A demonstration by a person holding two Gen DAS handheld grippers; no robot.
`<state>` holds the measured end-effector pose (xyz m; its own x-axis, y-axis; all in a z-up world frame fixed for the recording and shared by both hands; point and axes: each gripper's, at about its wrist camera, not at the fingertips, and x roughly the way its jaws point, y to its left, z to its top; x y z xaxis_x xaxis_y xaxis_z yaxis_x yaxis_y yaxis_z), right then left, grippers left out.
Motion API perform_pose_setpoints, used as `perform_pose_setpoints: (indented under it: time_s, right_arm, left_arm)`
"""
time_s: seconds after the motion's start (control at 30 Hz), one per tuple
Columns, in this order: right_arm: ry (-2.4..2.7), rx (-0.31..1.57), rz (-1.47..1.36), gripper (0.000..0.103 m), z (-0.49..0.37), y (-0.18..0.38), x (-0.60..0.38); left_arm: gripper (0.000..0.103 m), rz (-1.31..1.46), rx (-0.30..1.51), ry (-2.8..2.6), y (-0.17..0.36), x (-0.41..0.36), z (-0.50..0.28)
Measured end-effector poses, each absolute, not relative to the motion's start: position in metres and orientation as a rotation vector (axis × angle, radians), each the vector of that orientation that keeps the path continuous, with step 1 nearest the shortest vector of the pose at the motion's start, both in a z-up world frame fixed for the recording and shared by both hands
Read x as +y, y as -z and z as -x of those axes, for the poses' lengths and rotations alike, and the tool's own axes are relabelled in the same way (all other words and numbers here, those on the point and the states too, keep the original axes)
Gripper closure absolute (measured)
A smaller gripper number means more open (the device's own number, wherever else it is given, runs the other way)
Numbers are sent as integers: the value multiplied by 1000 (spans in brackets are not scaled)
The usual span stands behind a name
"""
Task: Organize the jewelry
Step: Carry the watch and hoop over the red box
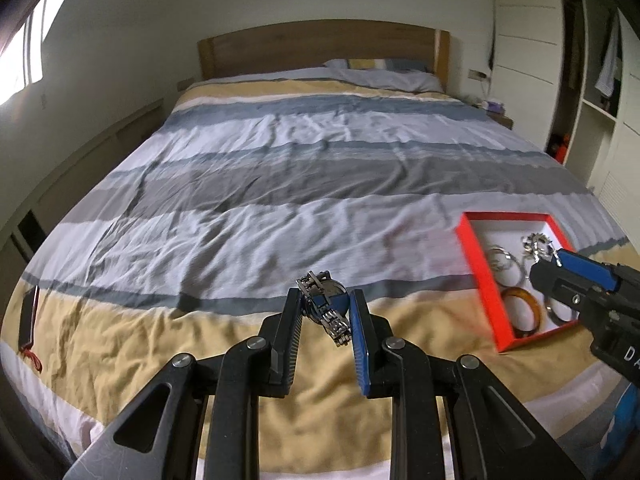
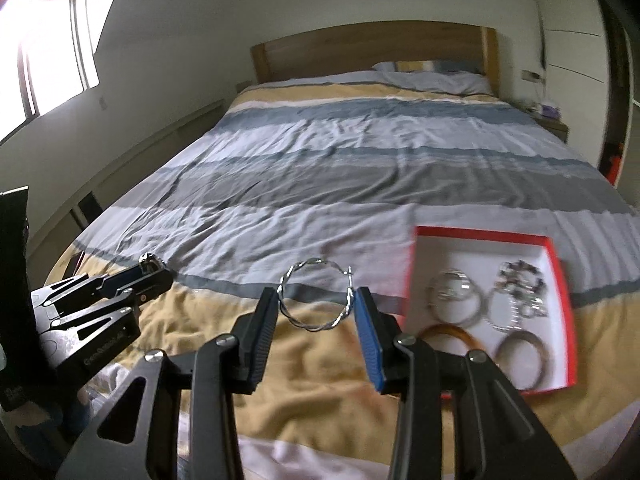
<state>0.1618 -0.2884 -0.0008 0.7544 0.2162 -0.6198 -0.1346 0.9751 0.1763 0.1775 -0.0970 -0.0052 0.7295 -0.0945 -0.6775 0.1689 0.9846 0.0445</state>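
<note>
A: L gripper first, what's it got?

B: It's clamped on a metal watch, case and blue dial pinched between the pads, held up over the yellow stripe of the bedspread. Bracelet ends stick out both ways: one up and away from the cam, the other drooping toward the lower right. So the long axis runs diagonal, far-left to near-right, with the dial facing roughly up and fwd.

A: R gripper?

B: R gripper pinches a twisted silver hoop bangle across its width, one pad on each side of the ring. The ring's plane tilts back, its open face toward the cam. No real long axis, it's round. It's also in the air over the bed, just left of the red box.

A: Box status?

B: The red box sits on the bed to the right, white inside, no dividers that I can see. Inside are silver bangles, a sparkly bracelet pile, an amber bangle and a brown one. Pretty crowded.

A: Risks?

B: Imo three. The hoop is thin and gripped only at two points, so it could pivot or pop out if squeezed harder or swung. The watch's loose strap end may snag the box wall or drag the other pieces. And the soft bedding means the box may tip if a gripper presses on its rim. Both grippers heading for the same box could also bump each other.
</note>
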Motion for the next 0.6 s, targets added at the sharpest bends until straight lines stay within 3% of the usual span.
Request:
perform_pose_setpoints:
  time_s: [0.6]
  right_arm:
    - [-5,691,-212,66,-141,26,-424]
  left_arm:
    - [80,-216,762,299,17,-227,-186]
